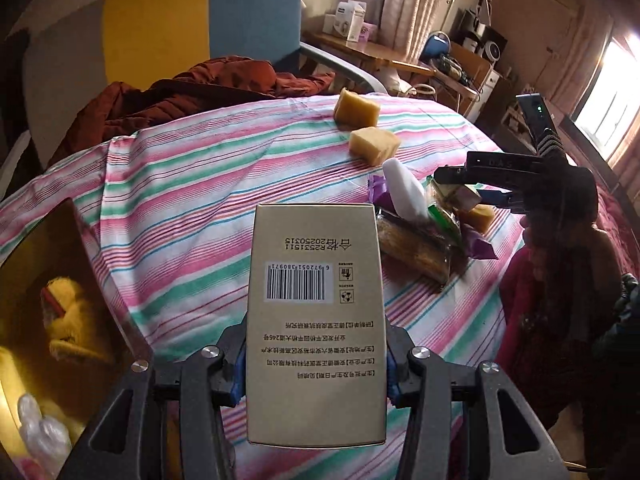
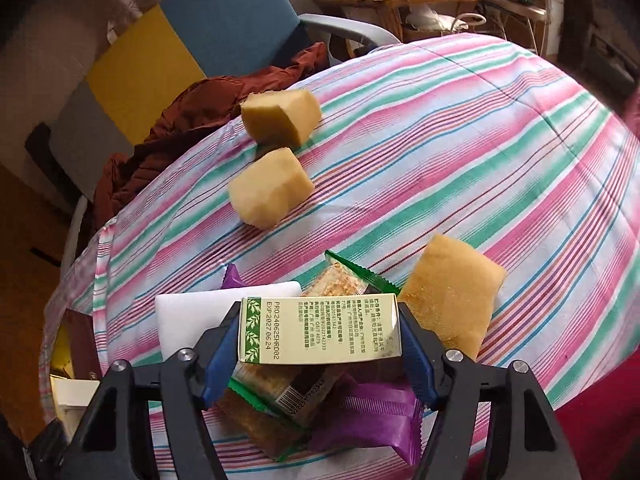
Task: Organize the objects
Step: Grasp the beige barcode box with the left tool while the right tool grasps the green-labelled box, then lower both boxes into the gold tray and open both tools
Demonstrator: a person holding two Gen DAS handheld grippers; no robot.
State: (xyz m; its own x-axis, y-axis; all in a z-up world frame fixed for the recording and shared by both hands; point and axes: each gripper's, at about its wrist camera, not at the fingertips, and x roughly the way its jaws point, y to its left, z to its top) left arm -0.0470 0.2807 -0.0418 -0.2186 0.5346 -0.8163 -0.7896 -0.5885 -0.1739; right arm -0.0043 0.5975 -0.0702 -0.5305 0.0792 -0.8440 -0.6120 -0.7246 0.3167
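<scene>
From my left cam, my left gripper is clamped on a tall beige cardboard box with a barcode, above the pink-and-green striped cloth. Two yellow sponge blocks sit farther back, and my right gripper is over the snack-packet pile.

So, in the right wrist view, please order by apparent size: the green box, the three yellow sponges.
1. Nearest sponge, though closeness may enlarge it.
2. Green box, also very close.
3. The two far sponges look alike.

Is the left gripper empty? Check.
No, the left gripper is shut on a tan barcode box, pads pressing both its sides.
</scene>
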